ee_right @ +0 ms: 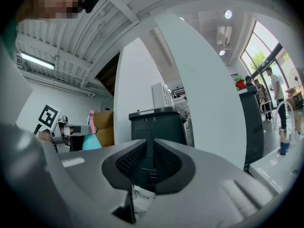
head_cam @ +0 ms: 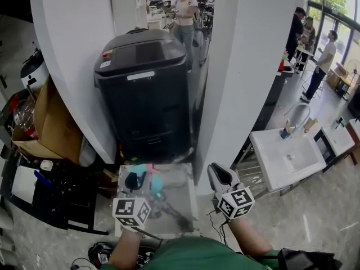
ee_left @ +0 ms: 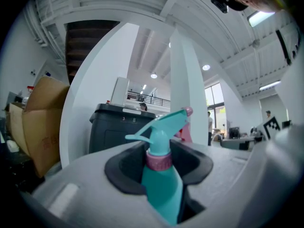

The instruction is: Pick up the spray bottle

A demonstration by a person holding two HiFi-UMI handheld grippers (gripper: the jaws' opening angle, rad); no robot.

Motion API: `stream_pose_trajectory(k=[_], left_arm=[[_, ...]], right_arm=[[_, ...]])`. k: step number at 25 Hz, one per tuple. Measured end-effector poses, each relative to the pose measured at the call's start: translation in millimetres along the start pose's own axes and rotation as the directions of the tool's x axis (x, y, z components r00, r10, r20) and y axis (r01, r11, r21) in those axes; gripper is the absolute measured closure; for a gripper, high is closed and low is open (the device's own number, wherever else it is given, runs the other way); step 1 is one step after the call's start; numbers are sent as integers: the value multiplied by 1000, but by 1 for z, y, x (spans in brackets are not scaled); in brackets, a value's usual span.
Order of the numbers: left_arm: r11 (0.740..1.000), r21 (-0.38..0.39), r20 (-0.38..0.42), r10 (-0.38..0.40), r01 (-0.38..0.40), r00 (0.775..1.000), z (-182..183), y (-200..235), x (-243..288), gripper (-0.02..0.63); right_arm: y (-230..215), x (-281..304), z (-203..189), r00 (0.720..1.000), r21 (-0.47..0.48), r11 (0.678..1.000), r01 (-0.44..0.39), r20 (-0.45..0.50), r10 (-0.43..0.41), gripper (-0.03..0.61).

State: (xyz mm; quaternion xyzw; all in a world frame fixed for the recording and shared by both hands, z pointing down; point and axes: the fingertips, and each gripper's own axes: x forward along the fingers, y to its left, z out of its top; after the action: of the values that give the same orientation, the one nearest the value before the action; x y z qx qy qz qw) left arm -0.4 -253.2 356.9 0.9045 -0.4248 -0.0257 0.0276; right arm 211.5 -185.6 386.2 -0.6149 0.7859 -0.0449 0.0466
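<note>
Left gripper [ee_left: 159,161] is clamped on the teal spray bottle [ee_left: 162,191] right at the neck. Right gripper [ee_right: 148,158] is pinched closed and empty. It's a narrow hold, so the bottle could swing and slip out.

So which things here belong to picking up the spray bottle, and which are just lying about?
Part of the job: spray bottle, left gripper gripping it.
Just lying about: black bin, cardboard box, white sink, right gripper (shut, empty).
</note>
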Motion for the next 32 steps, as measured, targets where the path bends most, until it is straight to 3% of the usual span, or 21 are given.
stream_pose_trajectory(k=[32], left_arm=[[1000,-8,-9,29,-29,1000,-4,11,-2,466]], right_arm=[[6,12,-3,999,12,999,-34,-6,34,537]])
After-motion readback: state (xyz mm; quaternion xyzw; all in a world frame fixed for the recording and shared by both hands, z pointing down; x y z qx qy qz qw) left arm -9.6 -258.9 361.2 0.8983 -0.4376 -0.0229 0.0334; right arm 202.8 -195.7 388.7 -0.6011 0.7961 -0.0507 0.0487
